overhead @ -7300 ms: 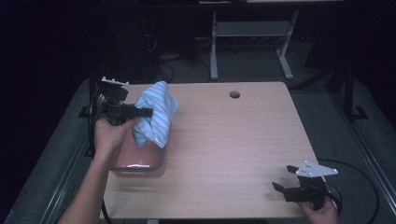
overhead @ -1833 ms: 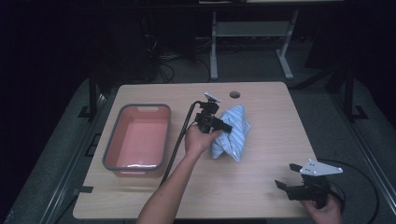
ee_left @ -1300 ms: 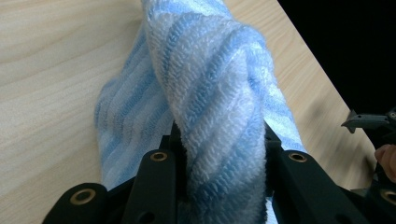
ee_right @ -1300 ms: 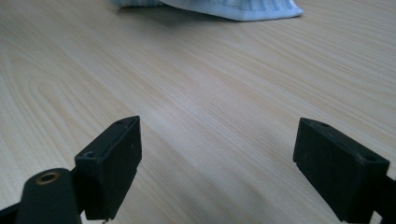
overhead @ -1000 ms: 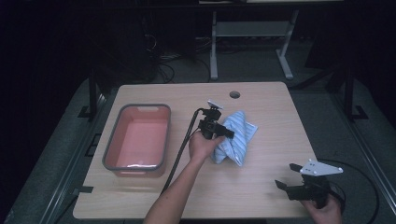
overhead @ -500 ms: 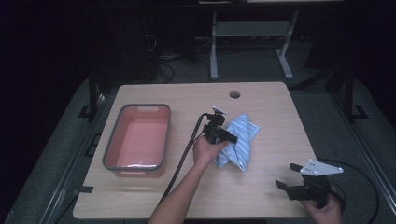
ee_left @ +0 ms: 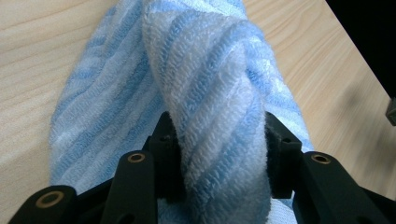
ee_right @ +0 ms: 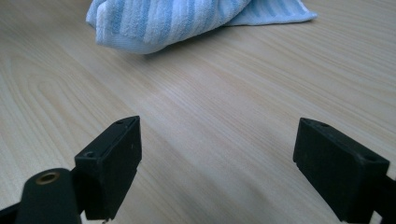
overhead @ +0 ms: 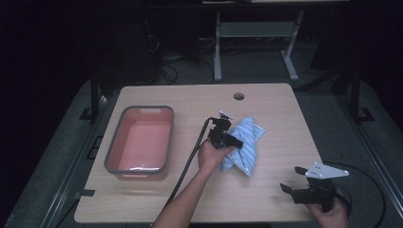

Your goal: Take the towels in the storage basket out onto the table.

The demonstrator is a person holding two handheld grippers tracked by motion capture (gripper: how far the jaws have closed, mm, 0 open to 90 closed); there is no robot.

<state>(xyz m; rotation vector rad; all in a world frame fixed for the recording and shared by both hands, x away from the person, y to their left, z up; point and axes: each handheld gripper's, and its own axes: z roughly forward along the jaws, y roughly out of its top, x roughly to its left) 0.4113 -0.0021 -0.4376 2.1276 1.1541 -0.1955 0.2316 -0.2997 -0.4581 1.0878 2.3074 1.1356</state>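
A blue-and-white striped towel [overhead: 248, 142] lies bunched on the wooden table [overhead: 285, 114], right of centre. My left gripper [overhead: 236, 142] reaches into it from the left. In the left gripper view a thick fold of the towel [ee_left: 210, 93] stands between the jaws of my left gripper [ee_left: 223, 140] and touches both pads. The jaws have just been opening, with the fold still between them. My right gripper [overhead: 291, 179] rests at the table's near right corner, open and with nothing between its fingers. In the right gripper view, the towel [ee_right: 177, 18] lies beyond my right gripper [ee_right: 217, 154].
A pink tub with a grey rim [overhead: 111, 152] stands at the table's left, with nothing in it. A round cable hole [overhead: 239, 96] sits near the far edge. The left gripper's cable [overhead: 187, 166] trails across the table's near middle. The surroundings are dark floor and desk frames.
The left hand carried the towel from the tub to the table's right half, then drifted slightly right and nearer. The towel has settled lower on the table. The right gripper stayed put.
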